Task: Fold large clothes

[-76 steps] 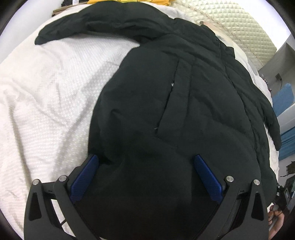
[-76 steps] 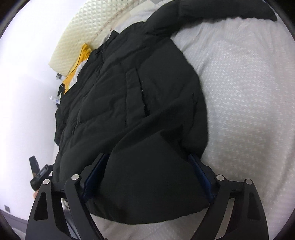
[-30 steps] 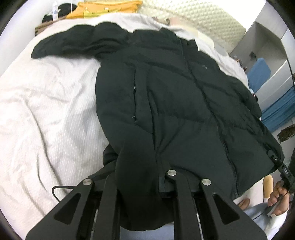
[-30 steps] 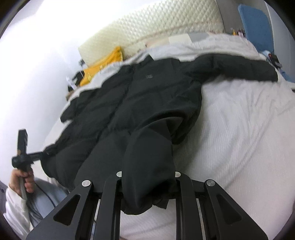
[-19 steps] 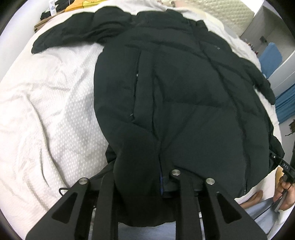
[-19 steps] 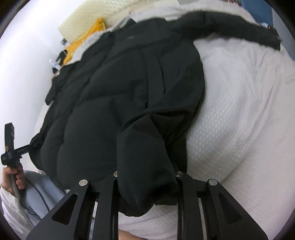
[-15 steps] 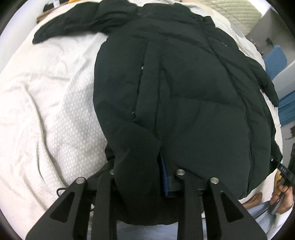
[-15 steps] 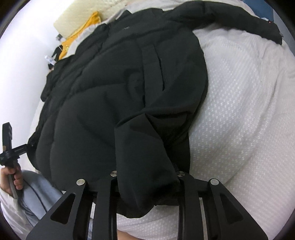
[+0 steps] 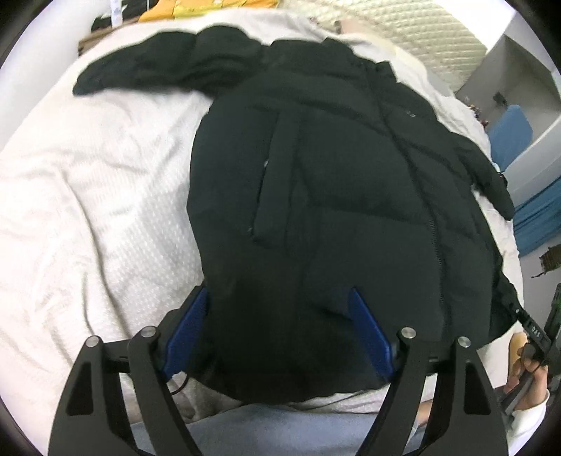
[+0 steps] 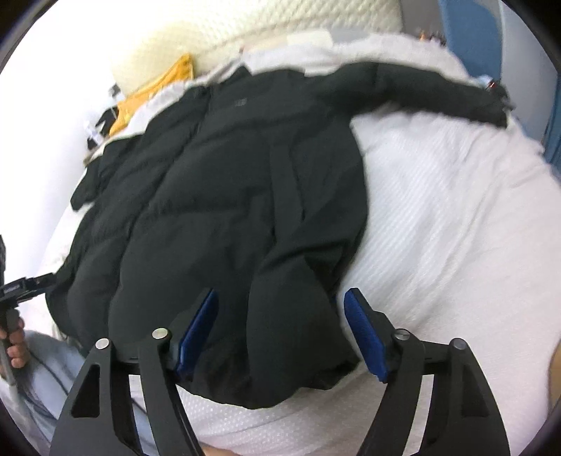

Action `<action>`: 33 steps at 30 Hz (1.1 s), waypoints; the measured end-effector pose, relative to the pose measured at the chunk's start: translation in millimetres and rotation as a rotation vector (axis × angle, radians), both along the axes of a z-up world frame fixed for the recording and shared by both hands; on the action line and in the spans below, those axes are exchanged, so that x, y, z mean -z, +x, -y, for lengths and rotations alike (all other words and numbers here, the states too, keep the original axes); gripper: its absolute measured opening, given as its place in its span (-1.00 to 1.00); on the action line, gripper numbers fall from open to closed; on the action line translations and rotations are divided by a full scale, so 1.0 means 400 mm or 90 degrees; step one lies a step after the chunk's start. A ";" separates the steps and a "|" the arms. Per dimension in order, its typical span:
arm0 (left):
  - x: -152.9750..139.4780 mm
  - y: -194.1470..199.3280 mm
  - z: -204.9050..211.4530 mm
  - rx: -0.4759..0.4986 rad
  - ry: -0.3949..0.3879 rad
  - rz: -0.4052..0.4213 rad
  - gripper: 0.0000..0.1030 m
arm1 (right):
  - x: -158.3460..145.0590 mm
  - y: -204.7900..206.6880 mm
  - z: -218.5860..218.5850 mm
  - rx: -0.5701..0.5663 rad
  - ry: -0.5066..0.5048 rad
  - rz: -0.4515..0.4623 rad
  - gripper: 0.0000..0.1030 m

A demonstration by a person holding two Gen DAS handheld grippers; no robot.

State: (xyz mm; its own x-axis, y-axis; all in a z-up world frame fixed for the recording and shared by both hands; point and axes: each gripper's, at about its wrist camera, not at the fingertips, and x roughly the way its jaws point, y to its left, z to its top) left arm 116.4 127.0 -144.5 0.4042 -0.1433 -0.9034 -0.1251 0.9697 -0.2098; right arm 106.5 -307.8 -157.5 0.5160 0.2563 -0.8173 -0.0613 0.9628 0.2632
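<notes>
A large black puffer jacket (image 9: pixel 333 196) lies front up on a white bed, collar at the far end, sleeves spread to both sides. It also shows in the right wrist view (image 10: pixel 238 196). My left gripper (image 9: pixel 277 315) is open, its blue pads either side of the jacket's lower left hem. My right gripper (image 10: pixel 280 315) is open, its blue pads either side of the lower right hem. Neither holds the cloth. The right gripper's tip shows at the left wrist view's right edge (image 9: pixel 533 333).
The white textured bedspread (image 9: pixel 87 210) lies wrinkled on the left. A quilted cream headboard (image 10: pixel 280 28) stands behind. Yellow clothing (image 10: pixel 154 87) lies at the head end. Blue furniture (image 9: pixel 512 129) stands beyond the bed's right side. The person's legs are at the near edge.
Both grippers were shut on the jacket's hem corners half a second ago. Now both have opened and let the hem down on the bed.
</notes>
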 end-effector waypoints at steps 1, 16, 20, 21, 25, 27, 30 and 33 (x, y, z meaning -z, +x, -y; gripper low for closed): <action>-0.022 -0.005 0.007 0.010 0.011 0.014 0.58 | -0.014 -0.007 0.009 0.009 -0.005 0.015 0.43; -0.373 0.023 0.177 0.058 0.061 0.303 0.59 | -0.324 -0.020 0.017 0.061 -0.015 0.256 0.52; -0.392 0.035 0.223 0.078 0.055 0.333 0.60 | -0.365 -0.019 -0.019 0.055 -0.010 0.302 0.52; -0.393 0.036 0.234 0.080 0.058 0.341 0.60 | -0.368 -0.022 -0.029 0.053 -0.011 0.311 0.52; -0.386 0.043 0.267 0.096 0.055 0.359 0.60 | -0.365 -0.028 -0.066 0.044 -0.016 0.341 0.52; -0.369 0.038 0.272 0.099 0.049 0.361 0.60 | -0.356 -0.032 -0.081 0.039 -0.021 0.350 0.52; -0.344 0.040 0.289 0.107 0.052 0.356 0.60 | -0.338 -0.038 -0.095 0.040 -0.012 0.357 0.52; -0.323 0.043 0.294 0.114 0.052 0.349 0.60 | -0.319 -0.046 -0.109 0.043 -0.012 0.361 0.52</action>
